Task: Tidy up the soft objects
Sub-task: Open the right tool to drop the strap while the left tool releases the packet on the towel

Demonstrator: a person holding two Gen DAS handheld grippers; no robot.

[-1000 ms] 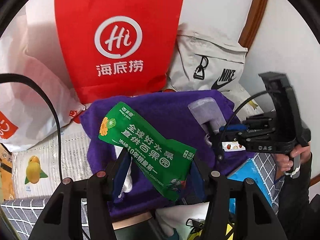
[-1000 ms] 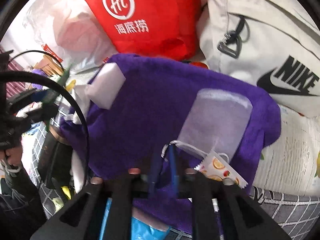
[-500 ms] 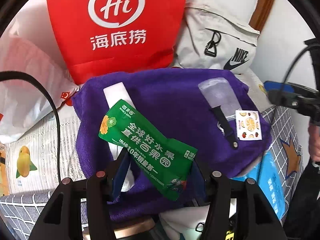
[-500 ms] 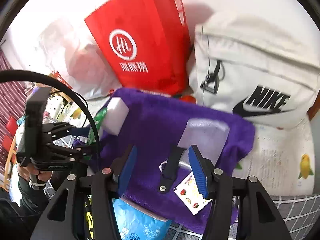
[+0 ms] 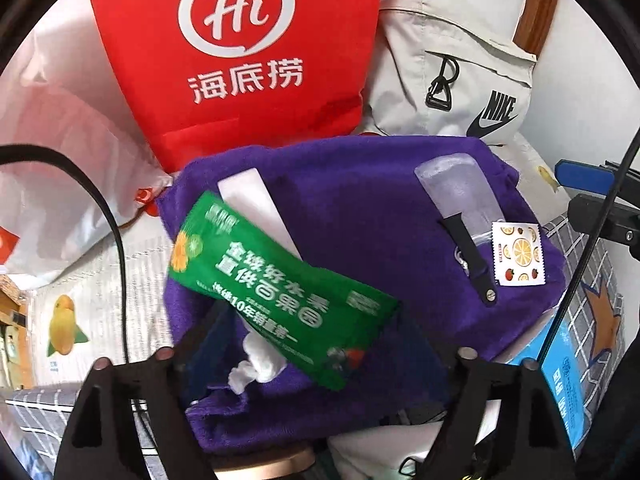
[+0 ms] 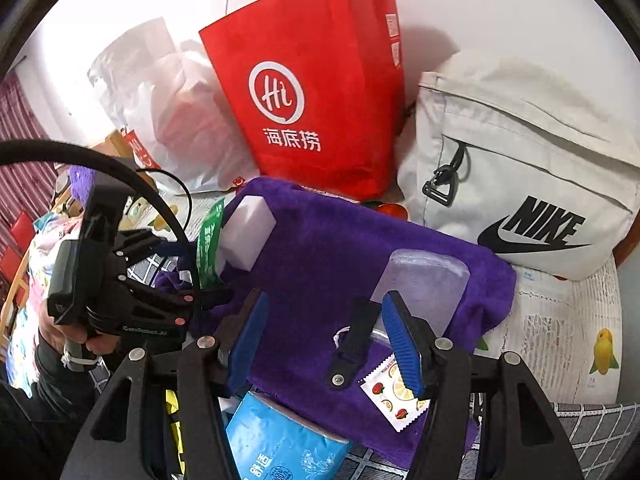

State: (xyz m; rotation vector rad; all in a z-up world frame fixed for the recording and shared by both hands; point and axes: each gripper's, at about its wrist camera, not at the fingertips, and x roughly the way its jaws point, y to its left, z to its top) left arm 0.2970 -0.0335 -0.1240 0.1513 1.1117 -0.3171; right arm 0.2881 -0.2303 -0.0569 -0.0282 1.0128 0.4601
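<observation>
Sorting looked partly done: the green tissue pack [image 5: 280, 300] lay blurred between the left gripper's [image 5: 316, 360] just-widened jaws on the purple towel [image 5: 360, 200], beside the white sponge [image 5: 256, 204], while the right gripper [image 6: 324, 344] hung open, empty.

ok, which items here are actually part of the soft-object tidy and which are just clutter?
In play:
purple towel
green tissue pack
white sponge
translucent pouch
fruit-print sachet
left gripper
right gripper

Lying about:
red paper bag
Nike bag
white plastic bag
blue tissue pack
</observation>
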